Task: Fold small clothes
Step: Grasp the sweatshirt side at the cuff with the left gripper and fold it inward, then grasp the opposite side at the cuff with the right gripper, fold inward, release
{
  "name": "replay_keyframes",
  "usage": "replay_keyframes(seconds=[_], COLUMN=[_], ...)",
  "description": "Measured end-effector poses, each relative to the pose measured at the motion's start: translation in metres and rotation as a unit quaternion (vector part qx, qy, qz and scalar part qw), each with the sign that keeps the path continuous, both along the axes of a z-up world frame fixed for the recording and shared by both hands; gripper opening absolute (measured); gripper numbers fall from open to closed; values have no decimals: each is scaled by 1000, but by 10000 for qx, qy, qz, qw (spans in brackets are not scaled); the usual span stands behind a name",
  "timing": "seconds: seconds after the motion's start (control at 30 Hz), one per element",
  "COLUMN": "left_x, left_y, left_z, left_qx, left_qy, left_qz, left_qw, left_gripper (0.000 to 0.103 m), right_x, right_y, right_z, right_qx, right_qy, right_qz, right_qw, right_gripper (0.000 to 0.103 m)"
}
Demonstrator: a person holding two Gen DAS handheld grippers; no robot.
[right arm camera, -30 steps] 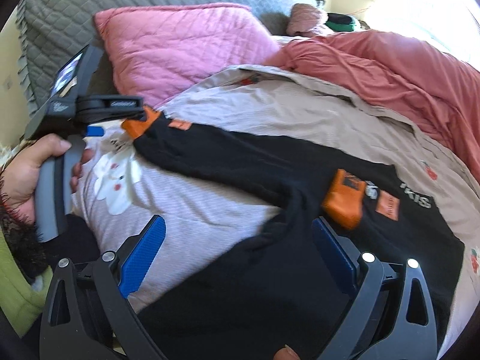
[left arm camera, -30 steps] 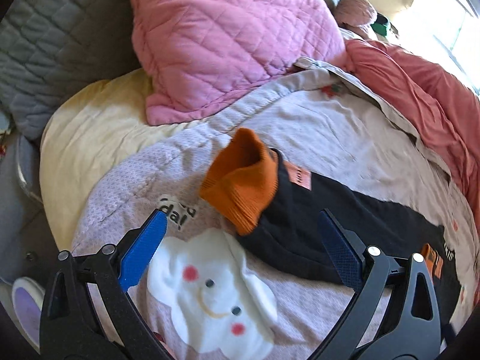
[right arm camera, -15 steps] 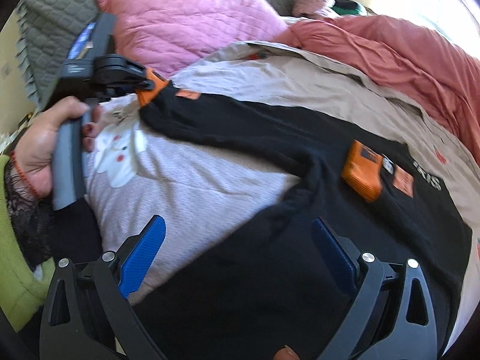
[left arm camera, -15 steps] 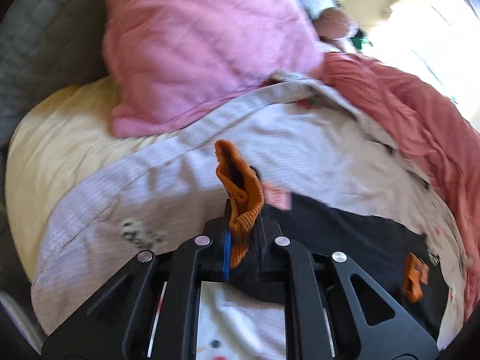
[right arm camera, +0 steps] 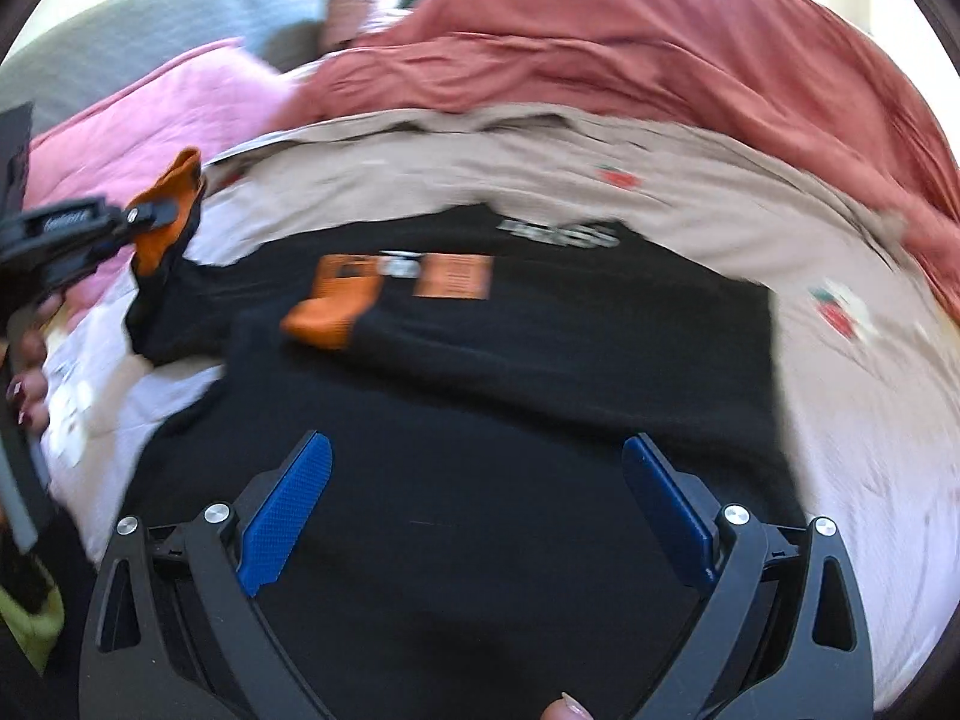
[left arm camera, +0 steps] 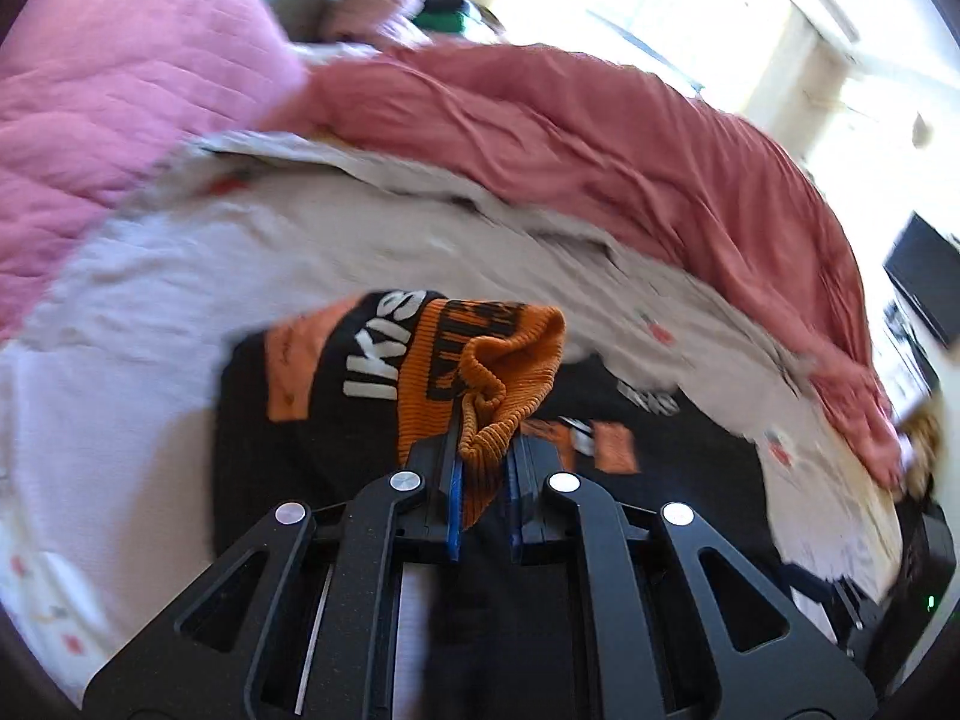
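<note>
Bed sheet [right arm camera: 690, 180] bears black sweater [right arm camera: 540, 360]; left gripper [left arm camera: 483, 468] pinches its orange cuff [left arm camera: 504, 384], right gripper [right arm camera: 474, 504] wide.

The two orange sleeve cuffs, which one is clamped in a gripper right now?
The cuff pinched in the shut left gripper, lifted off the bed. The other cuff lies flat on the black garment, untouched by the open right gripper.

Left wrist view: low over bed, facing along its fingers toward the red blanket [left arm camera: 600, 138], close on the black top [left arm camera: 288, 438]. Right wrist view: same heading, close over top [right arm camera: 480, 420]. Shared: top, blanket [right arm camera: 660, 48], pink pillow [left arm camera: 108, 120].
</note>
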State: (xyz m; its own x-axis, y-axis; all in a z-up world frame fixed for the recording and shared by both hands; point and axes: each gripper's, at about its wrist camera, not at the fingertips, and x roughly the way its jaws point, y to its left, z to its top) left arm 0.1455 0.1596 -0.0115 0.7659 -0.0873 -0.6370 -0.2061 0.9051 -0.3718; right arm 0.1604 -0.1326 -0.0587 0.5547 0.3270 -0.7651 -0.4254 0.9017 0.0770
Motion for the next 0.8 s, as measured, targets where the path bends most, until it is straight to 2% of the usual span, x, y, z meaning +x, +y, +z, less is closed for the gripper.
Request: replay_keyframes(seconds=[0.17, 0.27, 0.3, 0.4, 0.5, 0.6, 0.67, 0.8], left_x=[23, 25, 24, 17, 9, 5, 3, -4], left_y=[-52, -68, -71, -67, -46, -13, 8, 38], left_z=[-40, -57, -60, -58, -47, -41, -41, -41], left_qx=[-359, -564, -637, -752, -694, -305, -32, 71], left_qy=[493, 623, 613, 493, 287, 307, 375, 397], left_qz=[-687, -1156, -1290, -1528, -1274, -553, -173, 308], left_qw=[9958, 9897, 9877, 9842, 9890, 9975, 9991, 9987], left_gripper=[10, 32, 37, 41, 42, 44, 45, 48], right_x=[14, 17, 18, 23, 29, 39, 45, 64], right_y=[-33, -35, -33, -22, 0, 32, 51, 87], right_z=[-9, -11, -13, -16, -15, -18, -18, -19], right_qx=[119, 193, 209, 439, 839, 1022, 1007, 791], right_qy=[194, 262, 293, 488, 754, 926, 915, 760], right_qz=[-465, -507, -498, -452, -322, -78, 43, 175], right_qw=[9987, 9982, 9981, 9968, 9931, 9904, 9907, 9938], right_gripper=[97, 97, 97, 97, 97, 97, 97, 96])
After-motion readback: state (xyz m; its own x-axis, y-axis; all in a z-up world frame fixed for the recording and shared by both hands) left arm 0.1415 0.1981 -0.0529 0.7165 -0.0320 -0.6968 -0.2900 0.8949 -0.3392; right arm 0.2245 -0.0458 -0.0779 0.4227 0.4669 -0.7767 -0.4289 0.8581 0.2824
